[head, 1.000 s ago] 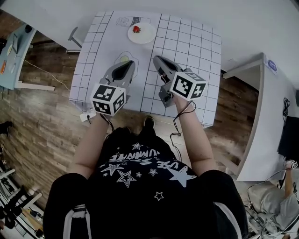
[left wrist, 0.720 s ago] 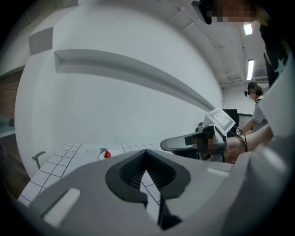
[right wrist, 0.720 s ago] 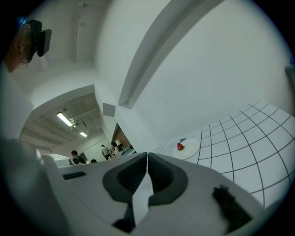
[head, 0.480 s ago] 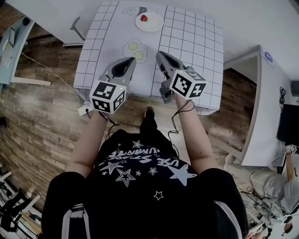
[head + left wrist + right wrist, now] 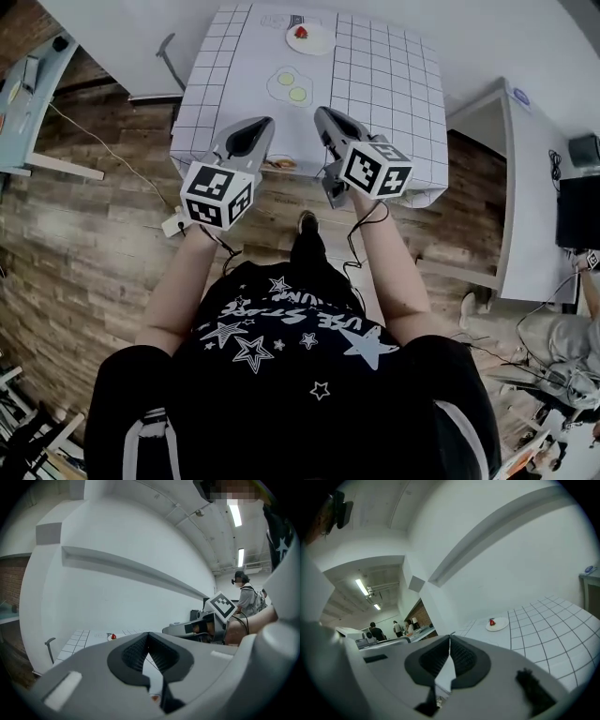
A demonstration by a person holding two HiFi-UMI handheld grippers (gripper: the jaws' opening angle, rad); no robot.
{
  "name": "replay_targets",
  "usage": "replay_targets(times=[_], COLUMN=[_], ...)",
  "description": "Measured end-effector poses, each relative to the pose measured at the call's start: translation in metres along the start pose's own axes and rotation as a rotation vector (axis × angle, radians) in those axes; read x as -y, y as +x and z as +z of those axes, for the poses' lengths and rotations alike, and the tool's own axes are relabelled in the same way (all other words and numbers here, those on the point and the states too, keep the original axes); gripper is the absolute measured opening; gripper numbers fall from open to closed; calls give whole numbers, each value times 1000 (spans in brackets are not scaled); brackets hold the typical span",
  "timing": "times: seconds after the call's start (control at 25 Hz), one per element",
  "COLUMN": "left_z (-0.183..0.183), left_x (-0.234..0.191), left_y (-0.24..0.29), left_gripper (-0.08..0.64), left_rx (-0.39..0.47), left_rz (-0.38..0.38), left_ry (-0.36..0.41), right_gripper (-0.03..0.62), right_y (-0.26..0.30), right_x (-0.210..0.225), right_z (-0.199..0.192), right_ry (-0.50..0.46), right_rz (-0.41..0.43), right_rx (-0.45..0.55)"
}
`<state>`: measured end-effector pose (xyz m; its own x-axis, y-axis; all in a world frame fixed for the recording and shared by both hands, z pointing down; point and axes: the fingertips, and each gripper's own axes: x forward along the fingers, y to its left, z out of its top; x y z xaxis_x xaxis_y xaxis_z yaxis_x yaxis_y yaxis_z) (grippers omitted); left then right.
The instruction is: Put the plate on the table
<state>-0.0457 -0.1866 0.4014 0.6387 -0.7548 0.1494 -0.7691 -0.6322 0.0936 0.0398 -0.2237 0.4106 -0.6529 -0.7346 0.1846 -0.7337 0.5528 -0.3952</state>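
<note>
Plate (image 5: 310,37) lies far ahead of both tools.
Left gripper (image 5: 260,124) and right gripper (image 5: 322,113) hang over the table (image 5: 394,112) near its front edge, jaws pressed together, gripping nothing.

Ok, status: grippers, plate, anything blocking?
Left gripper, right gripper shut, empty, at table near edge. Plate at far end, red fruit aboard. Fried eggs lie between.

I hold my left tongs (image 5: 262,124) and my right tongs (image 5: 321,113) side by side in front of my chest, tips pointing forward and apart from each other. Both pairs of jaws are pressed together, with nothing between them. My bare left forearm (image 5: 186,274) and right forearm (image 5: 386,255) reach forward, elbows bent.
</note>
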Motion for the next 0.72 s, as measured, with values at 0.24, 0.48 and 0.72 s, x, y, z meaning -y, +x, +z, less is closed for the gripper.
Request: replay_targets(times=[0.24,0.48,0.72], left_z=[7,11,3], left_x=[8,17,24], left_y=[-49,-83,-114], left_gripper=[9,9,9], left_rx=[46,78,92], left_rz=[-34,-66,-77], left_ry=[0,4,-31], right_gripper=[15,15,14], right_y=[-29,-47,-58], right_x=[-38,-71,-97], right_z=[-12,-19,-40], right_ry=[-53,-66,-27], right_rz=[-85,-119,-121], right_rx=[14,30,24])
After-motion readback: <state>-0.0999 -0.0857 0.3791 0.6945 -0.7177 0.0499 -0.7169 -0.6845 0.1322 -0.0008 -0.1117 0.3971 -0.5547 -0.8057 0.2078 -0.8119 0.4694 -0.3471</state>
